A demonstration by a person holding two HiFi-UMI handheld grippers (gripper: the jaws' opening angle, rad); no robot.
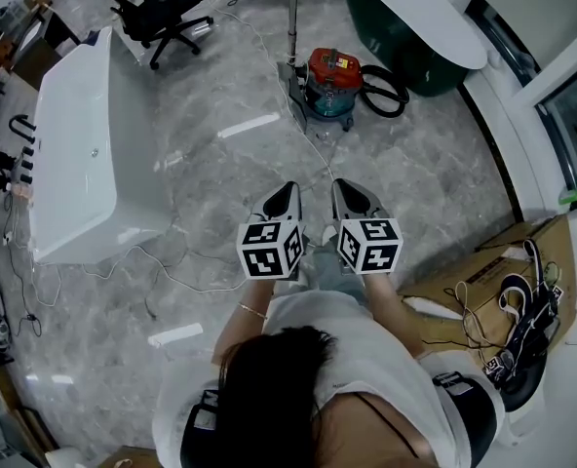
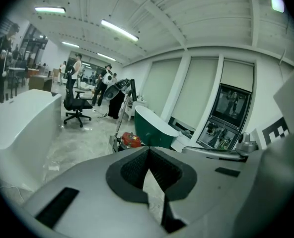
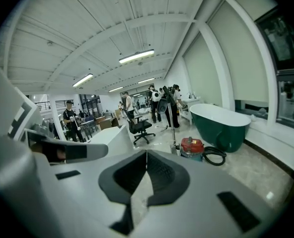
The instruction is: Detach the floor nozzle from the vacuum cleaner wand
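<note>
Both claws are held side by side in front of the person, level with each other. The left claw (image 1: 287, 195) has its jaws pressed together with nothing between them. The right claw (image 1: 347, 195) is the same, closed and empty. Both point toward 12 o'clock at the vacuum cleaner (image 1: 332, 76), a red canister standing on the floor well apart from the claws. The wand (image 1: 292, 13) stands upright at the canister's 9 o'clock side, with its long axis vertical. The floor nozzle (image 1: 296, 94) sits at the foot of the wand, flat on the floor and joined to it. I cannot tell which way the nozzle faces. A black hose (image 1: 386, 91) loops at the canister's 3 o'clock. The floor (image 1: 220, 174) is grey marbled tile with thin white cables (image 1: 172, 271) trailing across it. A white bathtub (image 1: 79, 154) is at 10 o'clock and a dark green bathtub (image 1: 405, 27) at 1 o'clock. A black office chair (image 1: 162, 13) is at 11 o'clock, and cardboard (image 1: 483, 281) with tangled leads lies at 4 o'clock. Several people stand in the far part of the room.
</note>
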